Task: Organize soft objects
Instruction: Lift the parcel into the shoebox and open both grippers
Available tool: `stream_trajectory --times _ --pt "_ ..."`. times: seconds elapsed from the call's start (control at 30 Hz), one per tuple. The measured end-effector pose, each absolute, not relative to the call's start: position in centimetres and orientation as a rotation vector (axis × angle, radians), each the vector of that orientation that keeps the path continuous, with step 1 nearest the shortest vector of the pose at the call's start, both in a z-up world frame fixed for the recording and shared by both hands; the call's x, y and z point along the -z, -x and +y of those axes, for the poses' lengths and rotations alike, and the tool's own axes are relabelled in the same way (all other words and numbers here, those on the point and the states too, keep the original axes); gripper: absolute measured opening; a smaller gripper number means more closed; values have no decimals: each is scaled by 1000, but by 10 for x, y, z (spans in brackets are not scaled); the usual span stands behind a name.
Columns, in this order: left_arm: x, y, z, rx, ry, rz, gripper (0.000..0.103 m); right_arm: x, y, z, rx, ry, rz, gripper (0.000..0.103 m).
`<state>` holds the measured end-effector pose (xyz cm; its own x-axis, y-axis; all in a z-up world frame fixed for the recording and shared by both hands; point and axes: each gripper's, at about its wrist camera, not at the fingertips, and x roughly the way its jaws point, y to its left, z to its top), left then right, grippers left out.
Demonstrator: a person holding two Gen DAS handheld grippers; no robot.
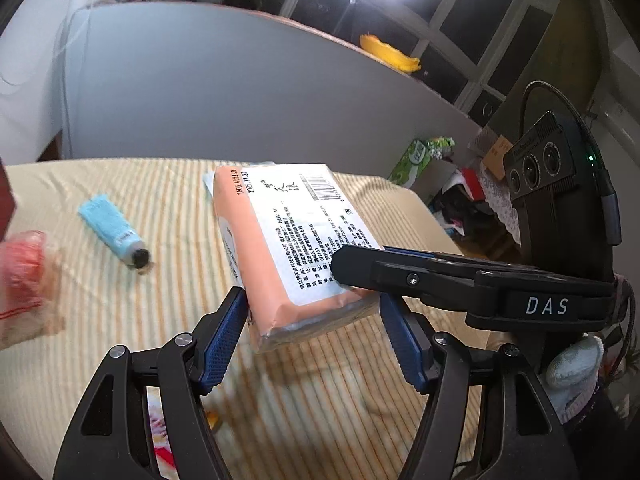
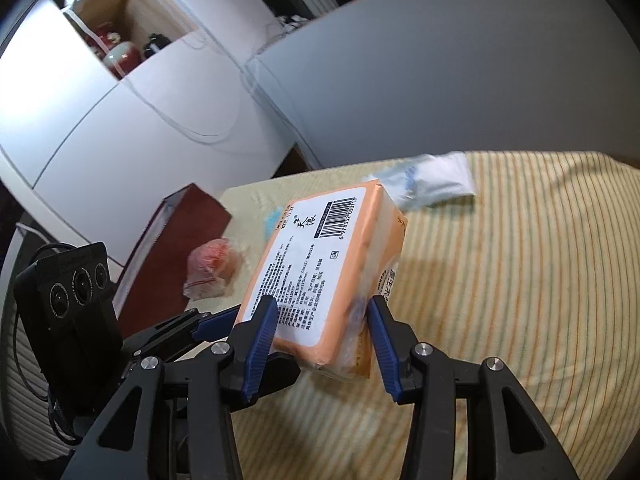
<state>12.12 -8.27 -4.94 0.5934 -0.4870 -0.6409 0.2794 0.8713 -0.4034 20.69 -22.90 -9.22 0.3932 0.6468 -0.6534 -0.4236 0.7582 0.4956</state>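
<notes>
An orange tissue pack (image 1: 280, 240) with a white printed label is held above the striped table (image 1: 328, 380). My left gripper (image 1: 314, 320) has its blue pads against the pack's near end. My right gripper (image 2: 324, 332) is closed on the same pack (image 2: 320, 272) from the other side, and it shows in the left wrist view (image 1: 400, 272) lying across the pack's top. A blue tube (image 1: 112, 228) and a red item in a clear bag (image 1: 24, 276) lie at the left. A white tissue pouch (image 2: 428, 184) lies behind the pack.
A dark red box (image 2: 168, 256) stands at the table's left edge, next to the red bagged item (image 2: 212, 268). A grey panel (image 1: 240, 92) rises behind the table. Boxes and clutter (image 1: 460, 184) sit on the floor at the right.
</notes>
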Motion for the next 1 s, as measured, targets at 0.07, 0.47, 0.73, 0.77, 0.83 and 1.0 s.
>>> stream_trajectory --times 0.07,0.47,0.73,0.77,0.83,1.0 --pt "40 -114 -74 438 272 796 67 80 -201 -220 -711 -250 927 43" --pt "-9 -76 8 296 264 664 67 22 -181 -129 -856 -155 838 43" --pt "-25 -59 79 198 290 621 67 1 -177 -52 -956 -94 812 43" --pt "-25 -56 85 185 287 618 67 1 -177 -46 -964 -91 813 43" --pt "-25 -56 102 158 287 615 67 -1 -179 -25 -985 -78 815 43" --pt "-28 -61 138 104 309 625 67 -4 -186 26 -1032 -42 825 43"
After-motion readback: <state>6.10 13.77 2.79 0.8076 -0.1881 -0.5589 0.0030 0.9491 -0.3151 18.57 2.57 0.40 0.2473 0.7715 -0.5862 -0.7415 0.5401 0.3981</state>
